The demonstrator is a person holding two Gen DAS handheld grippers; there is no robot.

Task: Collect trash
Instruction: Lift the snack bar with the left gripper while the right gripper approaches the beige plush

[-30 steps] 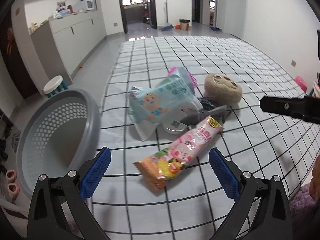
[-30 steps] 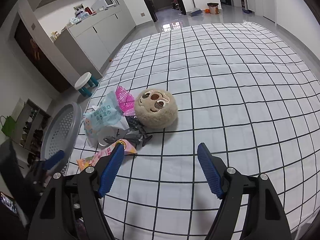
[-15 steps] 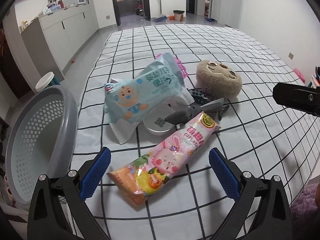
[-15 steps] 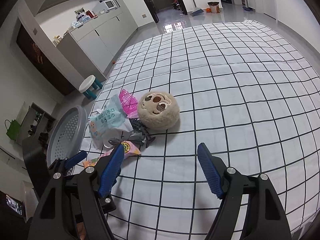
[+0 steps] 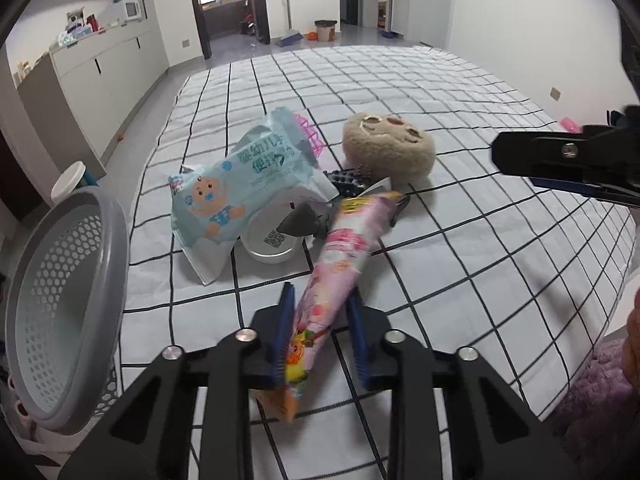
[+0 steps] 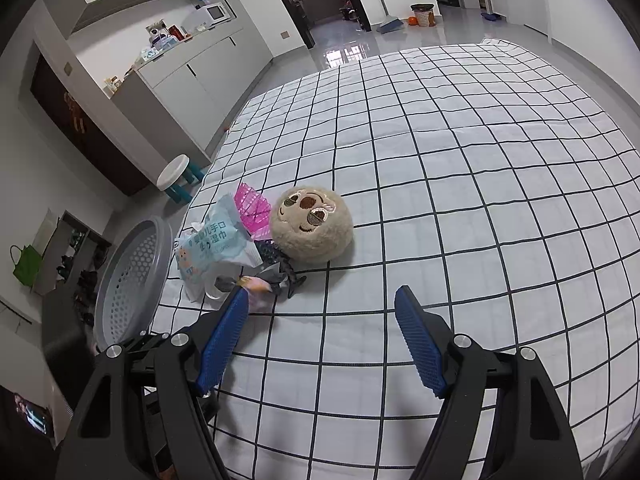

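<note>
A long pink snack wrapper (image 5: 348,240) lies on the white checked bed sheet (image 5: 460,280). My left gripper (image 5: 320,300) has its jaws closing around the wrapper's near end, and both blue pads press on it. Behind it sit a blue wet-wipes pack (image 5: 240,184), a white round lid (image 5: 272,244), a grey foil scrap (image 5: 304,220) and a pink plastic piece (image 5: 310,136). My right gripper (image 6: 322,300) hangs open over bare sheet, to the right of the pile, with nothing between its fingers.
A grey perforated basket (image 5: 116,248) leans at the bed's left edge, close to the left gripper. A beige plush toy head (image 5: 388,148) rests to the right of the trash pile. Beyond the bed are a small stool (image 6: 176,172) and white cabinets (image 6: 188,84).
The left gripper came forward and down over the pink wrapper, and its jaws went from wide open to closed on it. The wrapper now stands narrower and tilted. The right gripper kept still.
</note>
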